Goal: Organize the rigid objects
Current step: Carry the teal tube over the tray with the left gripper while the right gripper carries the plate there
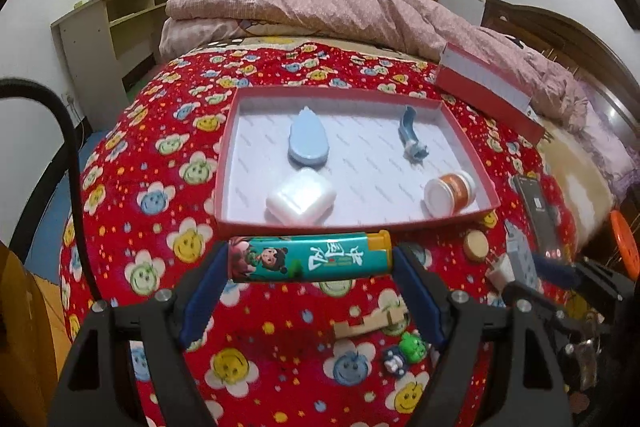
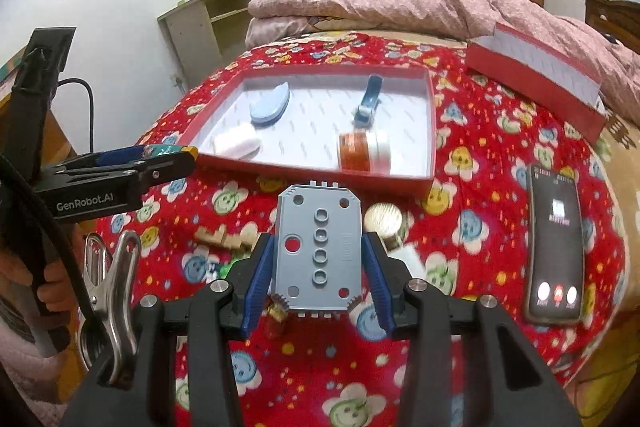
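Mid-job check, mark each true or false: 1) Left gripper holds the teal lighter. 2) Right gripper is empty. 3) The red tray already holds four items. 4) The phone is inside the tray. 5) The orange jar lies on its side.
1) True: the left gripper clamps the teal lighter end to end.
2) False: the right gripper grips a grey plate.
3) True: the red tray holds a blue case, white box, blue clip and orange jar.
4) False: the phone lies on the blanket.
5) True.

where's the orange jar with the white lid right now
The orange jar lies on its side inside the red tray, in its near right corner in the left wrist view, just in front of the blue clip.
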A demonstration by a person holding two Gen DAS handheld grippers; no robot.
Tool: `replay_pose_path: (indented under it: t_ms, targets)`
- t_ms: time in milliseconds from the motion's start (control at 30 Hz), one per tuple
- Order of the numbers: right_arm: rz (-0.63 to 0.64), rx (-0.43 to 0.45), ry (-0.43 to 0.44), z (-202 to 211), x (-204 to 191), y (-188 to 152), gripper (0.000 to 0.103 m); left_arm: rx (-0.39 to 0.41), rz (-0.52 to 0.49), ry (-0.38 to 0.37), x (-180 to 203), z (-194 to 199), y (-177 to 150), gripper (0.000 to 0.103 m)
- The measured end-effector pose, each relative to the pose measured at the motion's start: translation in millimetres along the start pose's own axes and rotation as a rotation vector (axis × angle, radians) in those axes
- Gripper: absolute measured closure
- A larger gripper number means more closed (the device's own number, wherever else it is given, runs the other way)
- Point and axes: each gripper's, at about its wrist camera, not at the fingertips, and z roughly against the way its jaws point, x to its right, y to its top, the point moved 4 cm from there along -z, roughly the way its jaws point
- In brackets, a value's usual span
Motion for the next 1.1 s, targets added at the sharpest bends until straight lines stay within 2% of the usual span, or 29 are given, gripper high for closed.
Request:
replay_pose_path:
  t_ms: [400, 667, 1100]
  targets:
    - [-0.006, 0.003, -0.008, -10, 14, 48, 0.058, 0.021, -0.021, -0.009, -2, -18, 39, 0.019]
    - [-0.035, -0.013, -0.010, -31, 25, 72, 0.058, 0.016, 0.000, -0.012, -6, -47, 58, 0.019]
    - [-0.085, -0.052, -0.046, -76, 50, 96, 0.058, -0.028, 0.002, 0.067, -14, -95, 65, 0.019]
